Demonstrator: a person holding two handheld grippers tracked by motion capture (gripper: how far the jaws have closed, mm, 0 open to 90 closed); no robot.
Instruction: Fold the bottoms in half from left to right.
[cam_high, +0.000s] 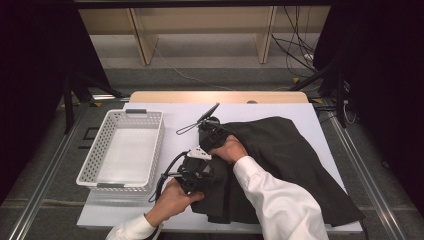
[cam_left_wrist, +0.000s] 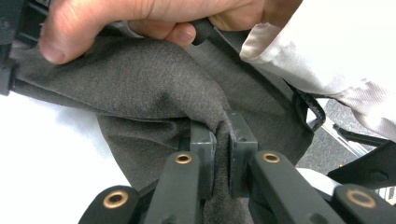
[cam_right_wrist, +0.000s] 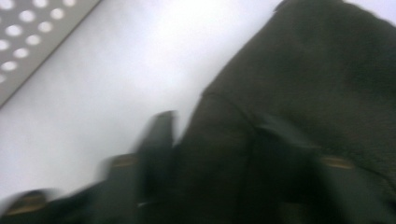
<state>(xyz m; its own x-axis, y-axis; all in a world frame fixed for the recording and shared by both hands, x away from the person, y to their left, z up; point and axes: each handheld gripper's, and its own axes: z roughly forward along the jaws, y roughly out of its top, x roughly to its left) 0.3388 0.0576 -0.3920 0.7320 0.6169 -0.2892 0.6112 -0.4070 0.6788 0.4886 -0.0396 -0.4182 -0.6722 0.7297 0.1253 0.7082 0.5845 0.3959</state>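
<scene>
From the high view, the dark garment (cam_high: 280, 160) lies spread over the right half of the white table (cam_high: 175, 120), its long run going from the near left corner out toward the far right. Both hands work its left edge: the left tongs (cam_high: 192, 175) at the near part of that edge, the right tongs (cam_high: 212, 137) farther up the same edge, with the white basket (cam_high: 122, 150) standing apart to the left. So the cloth stretches away to the right of both tongs, and the right one is nearer the far corner.

In the left gripper view, the left tongs (cam_left_wrist: 222, 140) are pinched tight on a raised fold of the garment (cam_left_wrist: 140, 79), the person's right hand (cam_left_wrist: 154, 18) just beyond.

The right gripper view is blurred. The right tongs (cam_right_wrist: 210, 135) stand about half open astride the garment's (cam_right_wrist: 317, 84) edge, one jaw over bare table (cam_right_wrist: 102, 93), the other over cloth; I judge no grip yet.
</scene>
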